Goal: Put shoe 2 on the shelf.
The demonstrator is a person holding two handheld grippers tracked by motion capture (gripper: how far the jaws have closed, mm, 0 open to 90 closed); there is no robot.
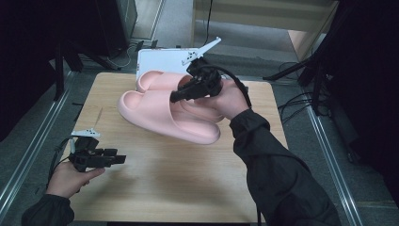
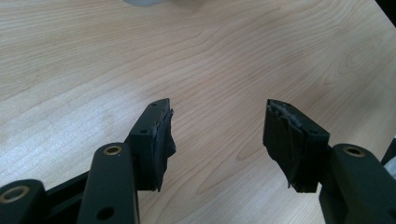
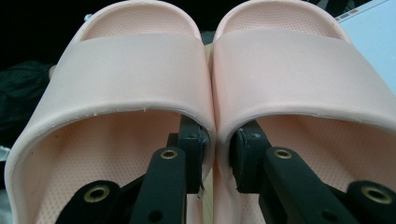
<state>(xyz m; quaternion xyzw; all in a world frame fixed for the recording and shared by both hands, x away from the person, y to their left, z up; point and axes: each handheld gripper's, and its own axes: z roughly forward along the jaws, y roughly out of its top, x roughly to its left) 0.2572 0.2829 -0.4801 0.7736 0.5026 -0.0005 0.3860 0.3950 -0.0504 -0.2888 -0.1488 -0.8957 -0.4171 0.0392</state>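
Left claw: at 8 o'clock on the tabletop, jaws spread wide, nothing between them; worn black pads over bare wood.
Tabletop: pale wood grain, smooth, rounded corners.
Slippers: pair of pink foam slides, at 12 o'clock from tabletop centre; broad smooth straps, finely dimpled footbeds, thick rounded soles.
Right claw: pinching both slippers' touching inner walls together, one jaw inside each.
White case: flat, rectangular, at the far edge, 12 o'clock.
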